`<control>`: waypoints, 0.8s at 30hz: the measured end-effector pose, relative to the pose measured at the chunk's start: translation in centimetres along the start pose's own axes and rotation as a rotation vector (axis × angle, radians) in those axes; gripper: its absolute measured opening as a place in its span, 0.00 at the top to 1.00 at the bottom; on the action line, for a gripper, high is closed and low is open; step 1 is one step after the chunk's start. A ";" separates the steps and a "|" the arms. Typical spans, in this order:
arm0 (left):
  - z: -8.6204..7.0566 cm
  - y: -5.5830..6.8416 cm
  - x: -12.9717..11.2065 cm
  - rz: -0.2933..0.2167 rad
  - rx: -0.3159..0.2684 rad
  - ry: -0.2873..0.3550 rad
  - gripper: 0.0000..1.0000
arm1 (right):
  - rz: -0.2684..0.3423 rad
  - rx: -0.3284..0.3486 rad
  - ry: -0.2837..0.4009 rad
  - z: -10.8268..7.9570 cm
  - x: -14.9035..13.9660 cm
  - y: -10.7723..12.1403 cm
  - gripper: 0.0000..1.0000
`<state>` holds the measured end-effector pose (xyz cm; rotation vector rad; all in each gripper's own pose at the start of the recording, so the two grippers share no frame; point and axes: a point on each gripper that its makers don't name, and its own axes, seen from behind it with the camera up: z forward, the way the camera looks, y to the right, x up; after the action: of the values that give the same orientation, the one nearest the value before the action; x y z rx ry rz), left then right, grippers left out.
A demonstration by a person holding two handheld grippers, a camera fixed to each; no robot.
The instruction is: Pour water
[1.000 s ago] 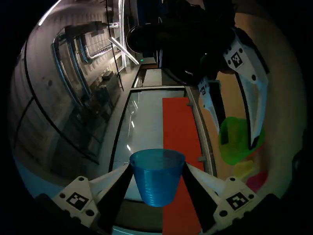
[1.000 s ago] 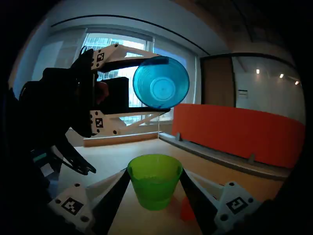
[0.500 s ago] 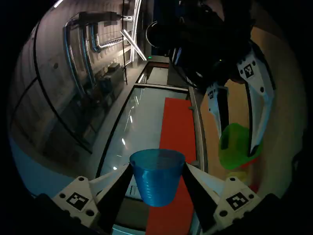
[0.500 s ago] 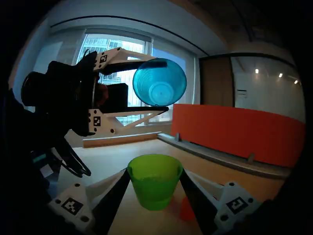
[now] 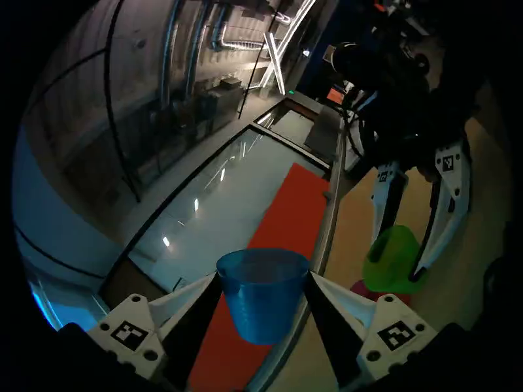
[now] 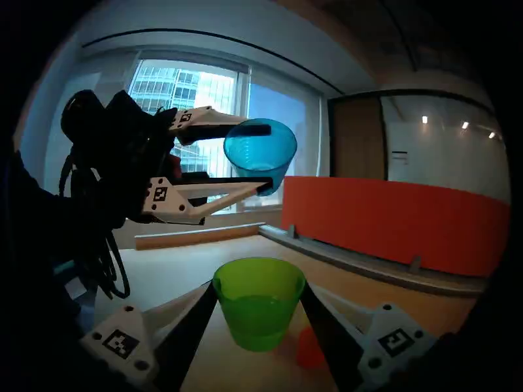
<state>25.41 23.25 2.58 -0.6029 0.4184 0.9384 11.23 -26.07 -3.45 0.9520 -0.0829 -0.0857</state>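
Note:
My left gripper (image 5: 263, 297) is shut on a blue plastic cup (image 5: 263, 294), close in the left gripper view. The right gripper view shows that blue cup (image 6: 259, 151) up high and tilted partly on its side, held by the left gripper (image 6: 258, 158) above and behind the green cup. My right gripper (image 6: 259, 307) is shut on a green plastic cup (image 6: 259, 302), upright, with liquid in its lower half. In the left gripper view the green cup (image 5: 391, 259) and the right gripper (image 5: 400, 264) sit at the right, over the wooden table.
A light wooden table (image 6: 196, 261) spreads below both grippers. An orange partition (image 6: 405, 219) runs along its far edge. A small red-orange object (image 6: 305, 345) sits on the table beside the green cup. Windows (image 6: 189, 98) lie behind the left gripper. A dark sleeve and cables (image 6: 98, 196) hang at the left.
The blue cup has rotated from bottom-facing-me toward a more upright tilt and rose slightly. The left gripper view swung accordingly. The green cup stayed in place.

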 end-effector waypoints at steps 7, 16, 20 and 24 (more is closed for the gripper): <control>-0.4 0.4 -0.6 -0.179 -0.016 -0.011 0.15 | -0.001 -0.012 0.005 -0.2 0.3 0.3 0.09; -0.6 0.1 -0.8 -0.409 -0.025 0.014 0.14 | 0.000 -0.019 0.016 -0.4 0.9 0.5 0.09; -0.8 0.2 -1.1 -0.497 -0.033 0.018 0.14 | -0.002 -0.024 0.019 -0.6 1.2 0.7 0.09; -0.9 0.2 -1.5 -0.592 -0.042 0.022 0.15 | 0.000 -0.031 0.023 -0.8 1.5 1.0 0.09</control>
<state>24.43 21.80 2.66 -0.7231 0.2174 0.3749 12.83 -25.06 -3.06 0.9217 -0.0604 -0.0756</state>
